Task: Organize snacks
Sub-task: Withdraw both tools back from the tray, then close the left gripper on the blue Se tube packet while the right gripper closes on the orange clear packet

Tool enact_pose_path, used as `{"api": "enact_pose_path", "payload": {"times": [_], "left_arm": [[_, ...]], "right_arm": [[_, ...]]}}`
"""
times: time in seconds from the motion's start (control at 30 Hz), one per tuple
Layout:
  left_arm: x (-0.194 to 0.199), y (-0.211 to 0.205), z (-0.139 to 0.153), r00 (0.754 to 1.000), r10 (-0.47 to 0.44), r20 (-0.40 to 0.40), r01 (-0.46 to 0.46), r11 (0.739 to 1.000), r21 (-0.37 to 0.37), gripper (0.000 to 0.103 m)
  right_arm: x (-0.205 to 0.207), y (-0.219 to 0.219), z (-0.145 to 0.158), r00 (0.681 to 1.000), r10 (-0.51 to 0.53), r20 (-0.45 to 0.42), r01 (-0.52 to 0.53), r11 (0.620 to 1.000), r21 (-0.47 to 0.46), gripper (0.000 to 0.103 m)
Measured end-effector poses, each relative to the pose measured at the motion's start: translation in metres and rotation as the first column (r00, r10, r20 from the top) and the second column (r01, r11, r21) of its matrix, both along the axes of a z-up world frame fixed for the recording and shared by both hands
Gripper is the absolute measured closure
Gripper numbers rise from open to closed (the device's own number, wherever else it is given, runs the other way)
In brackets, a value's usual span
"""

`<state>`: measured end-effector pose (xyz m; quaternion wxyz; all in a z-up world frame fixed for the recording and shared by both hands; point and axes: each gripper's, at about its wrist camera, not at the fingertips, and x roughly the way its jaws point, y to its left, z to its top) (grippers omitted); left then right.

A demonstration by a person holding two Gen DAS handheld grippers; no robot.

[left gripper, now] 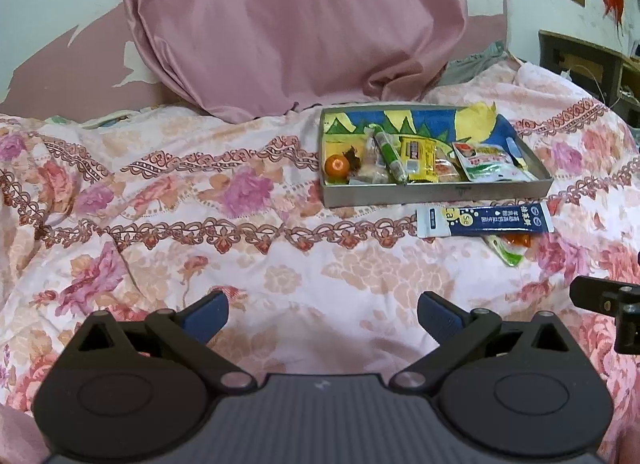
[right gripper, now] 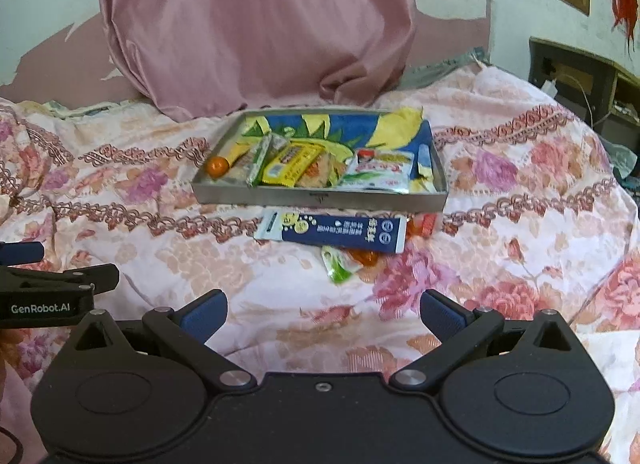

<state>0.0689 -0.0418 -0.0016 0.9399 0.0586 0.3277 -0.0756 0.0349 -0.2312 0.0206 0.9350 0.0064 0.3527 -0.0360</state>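
Note:
A grey tray [left gripper: 440,194] [right gripper: 320,198] with a blue and yellow lining sits on the flowered bedspread. It holds several snacks, among them an orange ball [left gripper: 336,166] [right gripper: 217,165], a yellow packet [left gripper: 418,156] [right gripper: 290,162] and a white and green packet [left gripper: 492,162] [right gripper: 380,172]. A long dark blue packet [left gripper: 484,220] [right gripper: 332,232] lies on the bedspread in front of the tray, with a small green and orange packet [left gripper: 510,250] [right gripper: 348,264] partly under it. My left gripper [left gripper: 322,318] and right gripper [right gripper: 322,316] are both open and empty, held short of the packets.
A large pink cloth bundle [left gripper: 296,24] stands behind the tray against the wall. Dark wooden furniture [right gripper: 580,76] is at the far right beyond the bed. The right gripper's side shows at the left wrist view's right edge [left gripper: 612,304].

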Motion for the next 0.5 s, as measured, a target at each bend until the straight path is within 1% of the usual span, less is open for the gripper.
{"api": "enact_pose_path", "payload": {"times": [0.3,0.5], "left_arm": [[0.003,-0.002,-0.004,1.000,-0.002,-0.028,0.003,1.000,0.018,0.000],[0.016,-0.010,-0.002,0.998,-0.051,-0.044,0.053,0.998,0.036,0.000]], "right_arm": [[0.008,0.002,-0.006,0.999,0.008,-0.053,-0.008,1.000,-0.002,0.001],[0.016,-0.003,-0.010,0.996,-0.007,-0.093,0.009,1.000,0.019,0.001]]}}
